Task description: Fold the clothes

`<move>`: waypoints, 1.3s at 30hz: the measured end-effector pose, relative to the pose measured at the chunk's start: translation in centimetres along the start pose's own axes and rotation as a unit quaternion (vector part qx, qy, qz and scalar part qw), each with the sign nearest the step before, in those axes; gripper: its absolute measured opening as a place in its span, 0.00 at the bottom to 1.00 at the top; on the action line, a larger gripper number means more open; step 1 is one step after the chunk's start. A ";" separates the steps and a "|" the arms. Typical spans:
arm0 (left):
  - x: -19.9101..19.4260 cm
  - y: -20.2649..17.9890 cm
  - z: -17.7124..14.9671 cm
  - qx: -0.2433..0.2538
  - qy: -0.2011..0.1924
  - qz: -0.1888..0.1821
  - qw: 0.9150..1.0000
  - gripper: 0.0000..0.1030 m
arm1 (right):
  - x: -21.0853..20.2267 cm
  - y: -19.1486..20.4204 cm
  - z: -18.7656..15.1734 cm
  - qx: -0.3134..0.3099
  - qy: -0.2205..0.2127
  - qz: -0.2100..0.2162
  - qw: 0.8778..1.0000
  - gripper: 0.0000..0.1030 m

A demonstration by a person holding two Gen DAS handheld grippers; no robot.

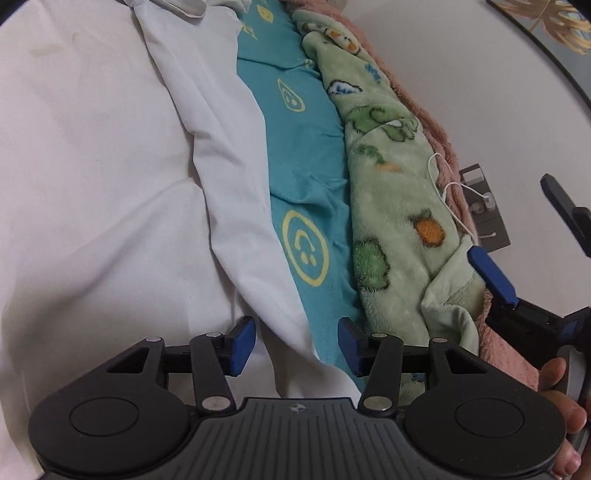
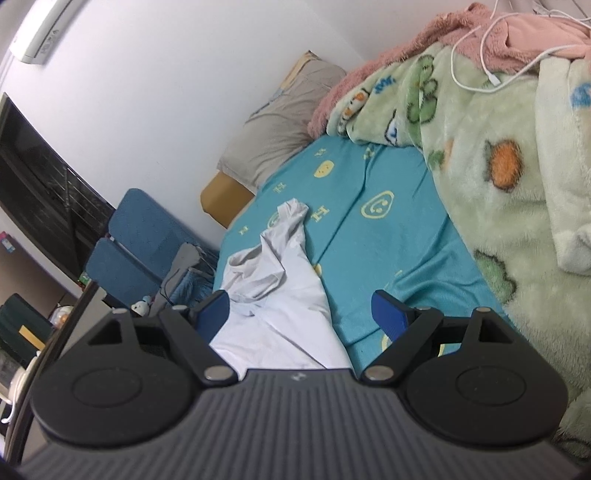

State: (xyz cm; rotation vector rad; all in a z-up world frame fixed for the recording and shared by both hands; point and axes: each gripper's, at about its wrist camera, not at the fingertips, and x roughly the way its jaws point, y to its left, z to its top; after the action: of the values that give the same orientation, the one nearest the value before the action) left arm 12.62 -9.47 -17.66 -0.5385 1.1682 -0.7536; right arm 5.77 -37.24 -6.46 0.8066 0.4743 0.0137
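While the white garment (image 1: 110, 177) lies spread over the teal bed sheet (image 1: 306, 158), both grippers hang above it with their blue pads parted and nothing between them. Seen from the left wrist, the left gripper (image 1: 297, 345) stands moderately open right over the garment's edge, where white cloth meets the smiley-printed sheet. From the right wrist, the right gripper (image 2: 304, 314) is spread wide above another part of the same garment (image 2: 273, 295), whose bunched, twisted end (image 2: 291, 214) trails away across the sheet (image 2: 388, 258) toward the head of the bed.

Along one side of the bed a bulky green fleece blanket (image 2: 498, 166) printed with cartoon animals is heaped up, its edge overlapping the sheet just beside the garment's working area. A pink fuzzy blanket (image 2: 480, 40) lies behind it against the wall, with a white cable (image 2: 476, 55) looping over both. In the left wrist view the right gripper (image 1: 517, 258) reaches in from the side, one blue pad (image 1: 491, 275) over the green blanket (image 1: 399, 184), near a grey wall socket (image 1: 484, 210).

A beige pillow (image 2: 280, 129) leans at the head of the bed. Beyond the bed stand blue chairs (image 2: 129, 251), a dark window (image 2: 40, 192) and a wall air conditioner (image 2: 48, 29).
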 end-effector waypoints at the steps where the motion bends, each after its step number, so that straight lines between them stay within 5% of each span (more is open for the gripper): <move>1: 0.0 0.0 0.2 0.003 -0.004 -0.002 1.000 0.48 | 0.2 0.0 -0.1 -0.001 0.002 -0.002 1.000 0.84; 2: 0.0 -0.1 0.4 0.006 -0.008 -0.003 1.000 0.45 | 0.4 0.1 -0.2 -0.003 0.003 -0.004 1.000 0.84; 4: -0.2 -0.1 0.8 0.011 -0.017 -0.005 1.000 0.20 | 0.7 0.2 -0.4 -0.008 0.008 -0.008 1.000 0.84; 6: -0.9 -0.3 0.8 0.013 -0.024 -0.016 0.999 0.06 | 1.0 0.3 -0.5 -0.012 0.012 -0.012 1.000 0.84; 16: -7.9 -0.8 0.4 -0.011 -0.045 -0.040 0.998 0.00 | 1.5 0.2 -1.0 -0.020 0.026 -0.034 0.999 0.84; 25: -12.5 1.8 0.4 -0.049 -0.066 -0.001 0.997 0.01 | 1.8 0.4 -1.4 -0.018 0.045 -0.029 0.998 0.83; 27: -10.7 1.1 0.1 -0.037 -0.056 0.013 0.998 0.09 | 1.4 0.3 -1.3 -0.015 0.044 -0.023 0.999 0.83; 31: -7.1 -0.3 -0.6 -0.012 -0.035 0.042 0.998 0.43 | 0.2 0.3 -0.9 -0.012 0.025 -0.015 1.000 0.83; 39: -2.6 -0.5 -1.2 -0.018 -0.016 -0.002 1.000 0.42 | 0.8 -0.4 -0.6 0.003 0.036 -0.013 0.999 0.83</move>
State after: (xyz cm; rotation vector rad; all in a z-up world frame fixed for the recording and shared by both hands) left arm 10.86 -7.78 -16.03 -0.5798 1.1533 -0.7262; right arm 6.17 -36.93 -7.39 0.8069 0.5538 0.0168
